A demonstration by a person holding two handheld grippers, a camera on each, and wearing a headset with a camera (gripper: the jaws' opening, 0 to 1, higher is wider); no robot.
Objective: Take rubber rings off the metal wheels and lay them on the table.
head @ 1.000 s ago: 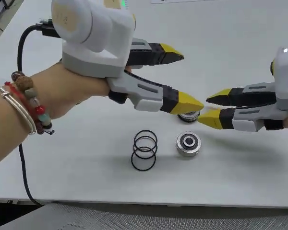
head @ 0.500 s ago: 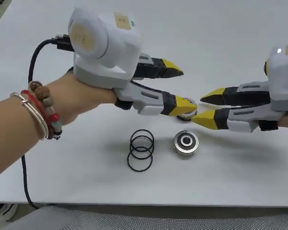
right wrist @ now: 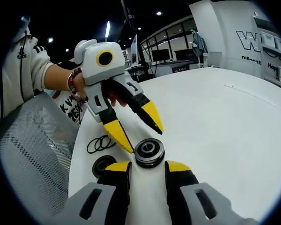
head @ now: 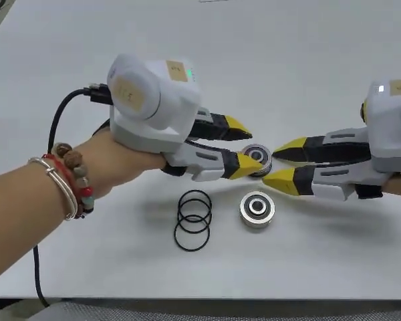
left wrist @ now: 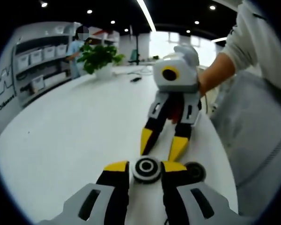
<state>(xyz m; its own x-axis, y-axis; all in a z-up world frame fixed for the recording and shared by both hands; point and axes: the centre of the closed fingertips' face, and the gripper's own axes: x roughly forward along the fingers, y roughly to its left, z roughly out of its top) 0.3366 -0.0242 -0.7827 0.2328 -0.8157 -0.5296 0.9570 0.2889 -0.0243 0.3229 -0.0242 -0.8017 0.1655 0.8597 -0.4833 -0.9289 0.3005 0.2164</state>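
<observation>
Three rings (head: 192, 219) lay on the table (head: 321, 67). My left gripper (head: 251, 146) was spread, one jaw on each side of the far wheel (head: 257, 154). My right gripper (head: 276, 163), spread too, pointed at it. I should squeeze the wheel steady, then peel its ring slowly.

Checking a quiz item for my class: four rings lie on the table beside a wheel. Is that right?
Not quite: three rings, not four, lie on the table beside the wheel, as the head view shows.
</observation>
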